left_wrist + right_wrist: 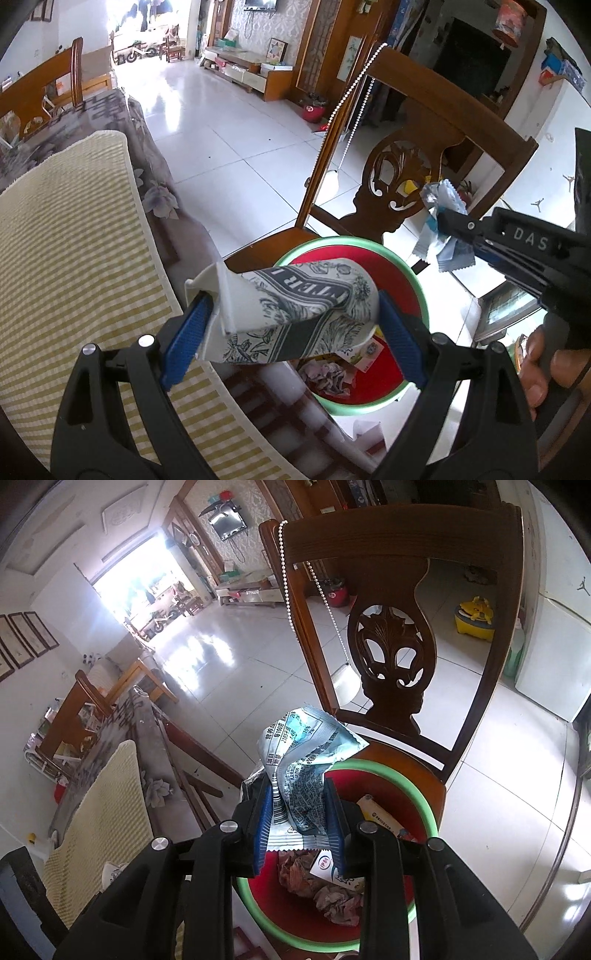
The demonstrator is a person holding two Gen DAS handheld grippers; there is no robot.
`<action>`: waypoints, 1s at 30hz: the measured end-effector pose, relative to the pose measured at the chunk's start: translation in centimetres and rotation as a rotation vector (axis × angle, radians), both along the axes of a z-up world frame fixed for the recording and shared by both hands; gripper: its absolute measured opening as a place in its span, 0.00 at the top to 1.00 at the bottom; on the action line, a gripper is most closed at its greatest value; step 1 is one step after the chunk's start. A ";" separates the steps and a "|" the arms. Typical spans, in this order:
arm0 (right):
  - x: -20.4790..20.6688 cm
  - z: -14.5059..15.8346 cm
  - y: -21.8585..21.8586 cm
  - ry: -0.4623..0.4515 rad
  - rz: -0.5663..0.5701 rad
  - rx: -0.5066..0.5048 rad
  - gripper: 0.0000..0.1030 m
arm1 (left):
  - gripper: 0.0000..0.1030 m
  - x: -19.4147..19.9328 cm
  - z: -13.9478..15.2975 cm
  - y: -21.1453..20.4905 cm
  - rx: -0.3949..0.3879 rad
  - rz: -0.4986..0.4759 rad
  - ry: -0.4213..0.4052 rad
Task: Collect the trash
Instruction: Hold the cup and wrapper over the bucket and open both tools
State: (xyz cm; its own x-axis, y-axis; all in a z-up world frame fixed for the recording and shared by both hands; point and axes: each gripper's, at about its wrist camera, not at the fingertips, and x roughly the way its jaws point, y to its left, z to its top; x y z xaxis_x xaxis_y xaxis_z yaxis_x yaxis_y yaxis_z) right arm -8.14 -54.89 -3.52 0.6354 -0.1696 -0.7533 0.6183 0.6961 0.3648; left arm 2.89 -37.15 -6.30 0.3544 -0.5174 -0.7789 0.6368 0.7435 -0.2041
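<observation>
My left gripper (291, 325) is shut on a crushed paper cup (288, 314) with dark printed patterns, held above a red basin with a green rim (417, 280). The basin sits on a wooden chair seat and holds crumpled paper and a small carton. My right gripper (300, 819) is shut on a silvery blue snack wrapper (303, 760), held over the basin's near left rim (417, 790). The right gripper (448, 218) also shows in the left wrist view with the wrapper (443, 199), to the right of the basin.
A carved wooden chair back (391, 653) with a bead string (286, 576) rises behind the basin. A table with a yellow striped mat (74, 258) lies to the left. White tiled floor (229, 122) stretches beyond. A white fridge (554, 664) stands at right.
</observation>
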 end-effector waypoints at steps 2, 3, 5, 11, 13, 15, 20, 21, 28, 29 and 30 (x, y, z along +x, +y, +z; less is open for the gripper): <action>0.0 0.0 0.0 0.002 0.000 -0.001 0.74 | 0.16 -0.1 0.0 -0.1 -0.001 -0.004 -0.001; 0.1 0.0 -0.1 0.004 -0.001 -0.002 0.74 | 0.16 -0.1 -0.1 -0.1 0.001 -0.006 -0.003; 0.1 -0.1 -0.2 0.007 -0.003 0.001 0.74 | 0.16 -0.2 -0.1 -0.2 0.002 -0.009 -0.002; 0.2 -0.2 -0.2 0.016 -0.002 -0.001 0.74 | 0.16 -0.3 -0.1 -0.5 0.002 -0.020 0.002; 0.1 -0.3 -0.4 0.020 -0.011 0.002 0.73 | 0.16 -0.2 -0.2 -0.6 0.005 -0.026 0.001; 0.0 -0.4 -0.5 0.022 -0.017 0.004 0.73 | 0.16 -0.3 -0.3 -0.7 0.007 -0.029 0.002; 0.0 -0.3 -0.4 0.032 -0.022 -0.003 0.73 | 0.16 -0.5 -0.4 -1.1 0.005 -0.042 0.006; -0.1 -0.4 -0.5 0.039 -0.028 -0.004 0.73 | 0.16 -0.6 -0.4 -1.2 0.004 -0.048 0.007; -0.5 -0.5 -0.8 0.067 -0.070 -0.022 0.53 | 0.15 -0.9 -0.5 -1.6 -0.015 -0.077 0.032; -0.4 -0.5 -0.8 0.071 -0.068 -0.026 0.52 | 0.15 -1.0 -0.5 -1.6 -0.018 -0.081 0.034; -0.3 -0.6 -0.7 0.077 -0.065 -0.030 0.52 | 0.14 -1.0 -0.5 -1.6 -0.021 -0.084 0.033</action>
